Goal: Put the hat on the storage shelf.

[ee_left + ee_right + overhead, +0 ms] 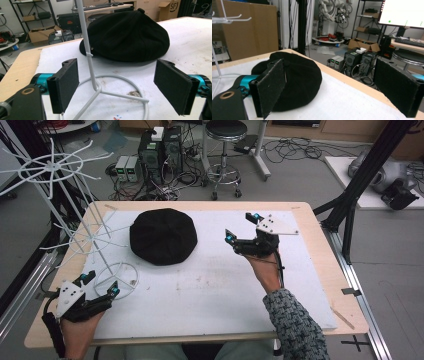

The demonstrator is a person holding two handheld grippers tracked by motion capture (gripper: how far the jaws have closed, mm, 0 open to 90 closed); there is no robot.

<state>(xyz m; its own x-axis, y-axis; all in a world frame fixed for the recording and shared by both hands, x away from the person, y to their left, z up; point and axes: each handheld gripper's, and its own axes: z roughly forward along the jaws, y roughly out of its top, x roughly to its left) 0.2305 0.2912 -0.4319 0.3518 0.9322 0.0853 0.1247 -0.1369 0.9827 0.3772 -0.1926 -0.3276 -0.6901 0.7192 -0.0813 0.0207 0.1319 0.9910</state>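
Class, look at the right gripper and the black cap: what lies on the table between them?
Nothing: in the high view, bare white mat separates the right gripper from the black cap.

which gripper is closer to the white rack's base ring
The left gripper: its open jaws sit right at the rack's base ring. The right gripper is across the table, past the cap.

Both claws gaped wide, the left claw held low, the right claw raised farther forward.

Black left gripper, teal jaw mounts, grey plate; right gripper alike; patterned grey sleeve
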